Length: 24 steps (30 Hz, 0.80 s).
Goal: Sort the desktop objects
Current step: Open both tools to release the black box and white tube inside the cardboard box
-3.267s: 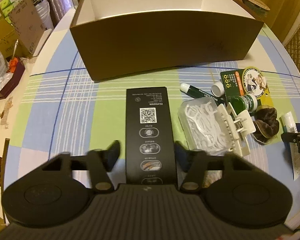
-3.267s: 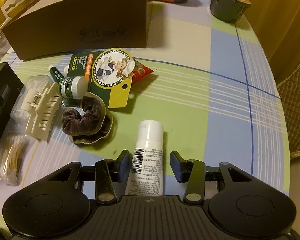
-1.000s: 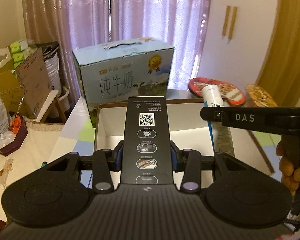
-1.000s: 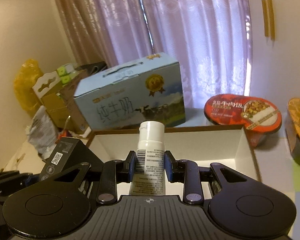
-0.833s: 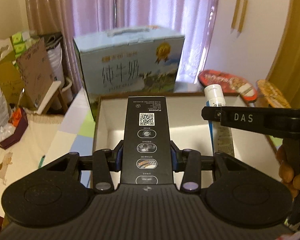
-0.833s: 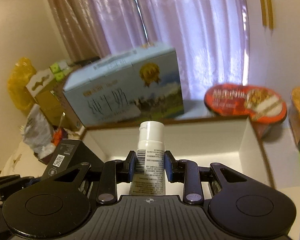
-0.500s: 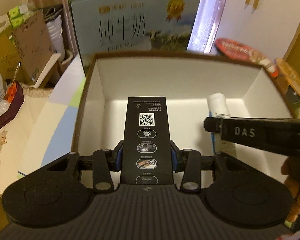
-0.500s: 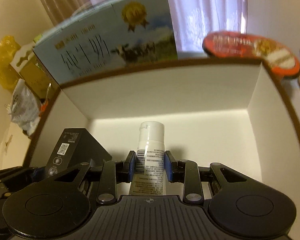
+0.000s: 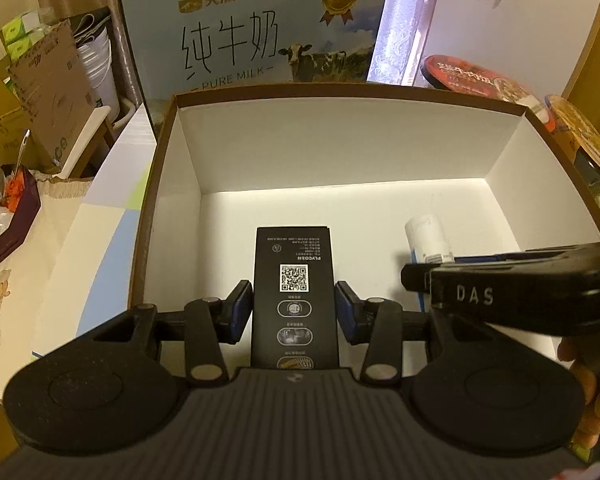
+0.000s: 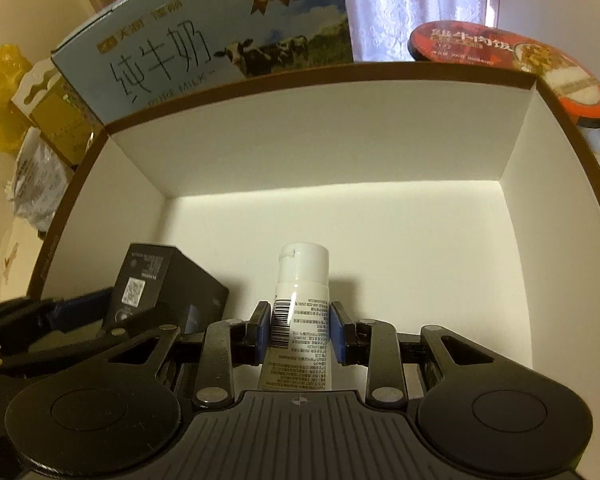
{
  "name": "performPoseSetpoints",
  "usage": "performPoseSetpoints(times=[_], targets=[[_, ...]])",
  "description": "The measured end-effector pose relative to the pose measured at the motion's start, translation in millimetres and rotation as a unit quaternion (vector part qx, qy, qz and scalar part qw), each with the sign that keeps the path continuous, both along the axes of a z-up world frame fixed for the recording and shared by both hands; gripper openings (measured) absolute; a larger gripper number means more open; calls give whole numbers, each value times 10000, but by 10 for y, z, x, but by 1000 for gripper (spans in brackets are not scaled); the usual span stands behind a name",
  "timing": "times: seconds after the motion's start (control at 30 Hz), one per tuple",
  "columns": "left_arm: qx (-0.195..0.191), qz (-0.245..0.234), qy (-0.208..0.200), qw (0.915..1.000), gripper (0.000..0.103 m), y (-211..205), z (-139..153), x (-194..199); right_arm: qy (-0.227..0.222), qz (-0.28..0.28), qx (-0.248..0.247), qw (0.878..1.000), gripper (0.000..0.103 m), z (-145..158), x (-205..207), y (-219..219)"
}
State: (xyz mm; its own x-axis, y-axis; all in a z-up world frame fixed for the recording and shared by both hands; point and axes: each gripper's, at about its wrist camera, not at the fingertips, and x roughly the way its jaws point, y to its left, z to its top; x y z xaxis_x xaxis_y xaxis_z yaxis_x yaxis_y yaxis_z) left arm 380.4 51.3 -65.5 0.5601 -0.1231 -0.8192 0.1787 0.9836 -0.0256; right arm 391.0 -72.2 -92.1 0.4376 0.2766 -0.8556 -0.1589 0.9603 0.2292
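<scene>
A black carton with a QR code [image 9: 294,280] stands between the pads of my left gripper [image 9: 293,314], which is shut on it inside the white-lined brown storage box [image 9: 340,88]. Its far end is low over the box floor. My right gripper [image 10: 300,332] is shut on a white tube with a printed label [image 10: 302,312], cap pointing forward, also down inside the storage box [image 10: 320,70]. From the right wrist view the black carton [image 10: 156,288] sits just left of the tube. In the left wrist view the tube [image 9: 424,236] pokes out past the right gripper's side.
A blue milk carton [image 9: 256,32] stands right behind the storage box. Instant-food bowls [image 9: 472,80] sit at its far right corner. Cardboard and white pails [image 9: 60,92] crowd the floor on the left. A hand [image 9: 588,392] holds the right gripper.
Both grippers have come down and tipped forward from above the rim into the storage box. The black carton now sits further back between the left pads.
</scene>
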Motion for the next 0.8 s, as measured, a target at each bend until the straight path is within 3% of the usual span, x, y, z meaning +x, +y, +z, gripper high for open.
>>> performPoseSetpoints(times=[0.17, 0.23, 0.33, 0.63, 0.8], targets=[[17, 0, 35, 10000, 40, -2, -3, -6, 223, 140, -114, 9996, 34, -5, -6, -11], [25, -26, 53, 10000, 41, -5, -5, -16, 262, 121, -260, 9992, 60, 14, -17, -30], [24, -75, 69, 9999, 44, -5, 6, -41, 171, 228, -487, 9984, 72, 62, -54, -79], [53, -283, 165, 9994, 61, -79, 34, -140, 243, 335, -652, 9970, 96, 179, -208, -329], [159, -289, 77, 9994, 73, -112, 101, -215, 113, 349, -574, 9977, 98, 312, -308, -379]])
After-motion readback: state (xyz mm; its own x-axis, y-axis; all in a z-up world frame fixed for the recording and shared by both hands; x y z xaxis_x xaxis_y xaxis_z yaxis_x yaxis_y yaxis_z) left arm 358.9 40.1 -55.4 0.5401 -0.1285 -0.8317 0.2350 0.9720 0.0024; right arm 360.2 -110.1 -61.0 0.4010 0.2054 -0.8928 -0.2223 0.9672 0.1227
